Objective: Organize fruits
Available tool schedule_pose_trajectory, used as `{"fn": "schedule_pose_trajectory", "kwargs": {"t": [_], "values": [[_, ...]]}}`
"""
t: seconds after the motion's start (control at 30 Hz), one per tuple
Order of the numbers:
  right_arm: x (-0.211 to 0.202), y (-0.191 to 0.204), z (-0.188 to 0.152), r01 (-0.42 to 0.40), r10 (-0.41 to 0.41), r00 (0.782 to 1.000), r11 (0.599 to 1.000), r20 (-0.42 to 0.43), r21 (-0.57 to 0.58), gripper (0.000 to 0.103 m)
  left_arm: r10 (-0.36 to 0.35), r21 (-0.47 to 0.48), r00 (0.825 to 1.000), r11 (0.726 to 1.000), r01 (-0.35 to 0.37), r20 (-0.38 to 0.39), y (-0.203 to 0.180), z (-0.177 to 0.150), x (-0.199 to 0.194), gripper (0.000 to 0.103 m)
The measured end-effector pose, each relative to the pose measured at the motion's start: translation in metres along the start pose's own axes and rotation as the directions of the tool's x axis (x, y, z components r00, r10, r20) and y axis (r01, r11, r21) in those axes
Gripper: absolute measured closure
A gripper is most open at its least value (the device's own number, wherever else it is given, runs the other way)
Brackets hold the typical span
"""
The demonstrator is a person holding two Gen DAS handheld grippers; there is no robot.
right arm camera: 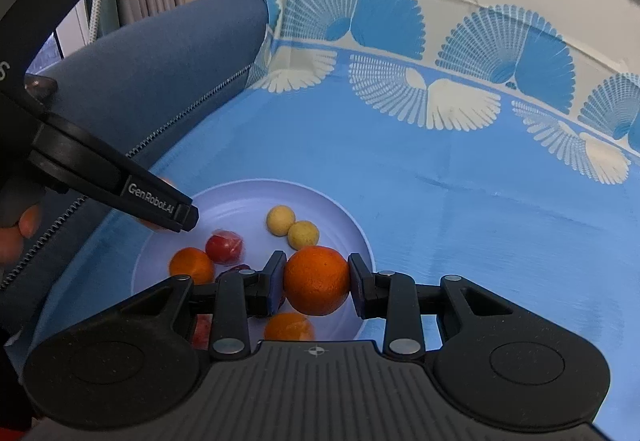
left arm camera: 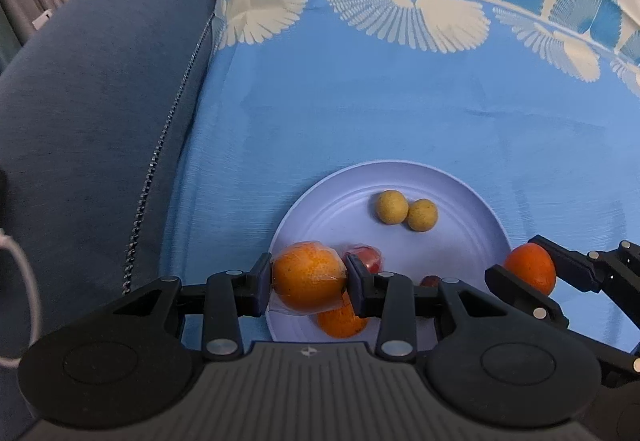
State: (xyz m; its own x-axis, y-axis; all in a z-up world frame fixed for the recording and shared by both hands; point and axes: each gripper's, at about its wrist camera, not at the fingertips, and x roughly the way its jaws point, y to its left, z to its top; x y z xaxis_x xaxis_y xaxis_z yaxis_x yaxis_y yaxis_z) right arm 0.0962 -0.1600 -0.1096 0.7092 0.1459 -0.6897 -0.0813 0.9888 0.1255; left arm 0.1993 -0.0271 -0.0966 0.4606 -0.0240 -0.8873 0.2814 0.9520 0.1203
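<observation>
**Both tongs loaded with oranges over the plate; sorting well along**

Left gripper: pads pinched on a wrapped orange, clear film visible around it, held over the near-left rim of the plate.

Right gripper: pinched on a bare orange, held over the plate's near-right edge.

Whether either fruit is arriving or leaving cannot be told.

On the plate: two small yellow fruits touching each other at the far side, a wrapped red fruit, another orange at left, one more orange partly hidden under the right gripper. A dark red fruit is mostly hidden.

Blue tablecloth around the plate shows no loose fruit in view.

Judgement: most gathering looks done; the two held oranges remain to be placed.
</observation>
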Motion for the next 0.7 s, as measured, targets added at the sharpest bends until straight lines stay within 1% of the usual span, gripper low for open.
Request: {"fn": "schedule_pose_trajectory", "kwargs": {"t": [0.1, 0.13, 0.17, 0.2, 0.23, 0.27, 0.3, 0.33, 0.4, 0.53, 0.7], "values": [[0.011, -0.001, -0.001, 0.001, -0.001, 1.000, 1.000, -0.014, -0.013, 0.068, 0.003, 0.000, 1.000, 1.000, -0.003, -0.011, -0.002, 0.002, 0.011, 0.061], [0.014, -0.001, -0.001, -0.004, 0.004, 1.000, 1.000, -0.020, -0.018, 0.067, 0.000, 0.002, 1.000, 1.000, 0.000, -0.008, -0.002, 0.002, 0.013, 0.059], [0.019, -0.001, 0.000, -0.012, 0.011, 1.000, 1.000, -0.029, -0.025, 0.066, -0.008, 0.009, 1.000, 1.000, 0.008, -0.004, -0.002, 0.002, 0.013, 0.046], [0.021, 0.000, 0.000, -0.014, 0.013, 1.000, 0.999, -0.028, -0.030, 0.063, -0.014, 0.013, 1.000, 1.000, 0.014, 0.002, -0.002, 0.003, 0.013, 0.034], [0.022, 0.001, 0.001, -0.010, 0.010, 1.000, 0.999, -0.021, -0.040, 0.046, -0.012, 0.011, 1.000, 1.000, 0.012, 0.019, -0.002, 0.002, 0.010, 0.008], [0.021, 0.002, 0.002, -0.005, 0.004, 1.000, 0.999, -0.017, -0.051, 0.036, -0.003, 0.007, 0.999, 1.000, 0.003, 0.041, -0.002, 0.002, 0.005, 0.000], [0.018, 0.003, 0.003, 0.004, -0.004, 1.000, 0.998, -0.011, -0.060, 0.018, 0.006, 0.004, 0.997, 1.000, -0.006, 0.075, -0.001, 0.000, -0.002, 0.000], [0.014, 0.004, 0.003, 0.018, -0.018, 1.000, 0.998, 0.003, -0.062, 0.011, 0.008, 0.010, 0.996, 1.000, -0.009, 0.087, -0.002, 0.000, -0.007, 0.000], [0.001, 0.005, 0.002, 0.038, -0.037, 0.999, 0.997, 0.019, -0.062, 0.008, 0.014, 0.029, 0.997, 0.999, -0.016, 0.073, -0.002, -0.004, -0.015, 0.000], [-0.028, 0.008, -0.007, 0.050, -0.050, 0.999, 0.998, 0.013, -0.044, 0.004, 0.030, 0.015, 0.998, 0.999, -0.030, 0.055, 0.000, -0.021, -0.035, 0.000], [-0.070, 0.019, -0.022, 0.066, -0.065, 0.997, 0.997, 0.035, -0.031, 0.001, 0.025, -0.011, 0.997, 1.000, -0.024, 0.072, 0.002, -0.047, -0.071, 0.000]]}}
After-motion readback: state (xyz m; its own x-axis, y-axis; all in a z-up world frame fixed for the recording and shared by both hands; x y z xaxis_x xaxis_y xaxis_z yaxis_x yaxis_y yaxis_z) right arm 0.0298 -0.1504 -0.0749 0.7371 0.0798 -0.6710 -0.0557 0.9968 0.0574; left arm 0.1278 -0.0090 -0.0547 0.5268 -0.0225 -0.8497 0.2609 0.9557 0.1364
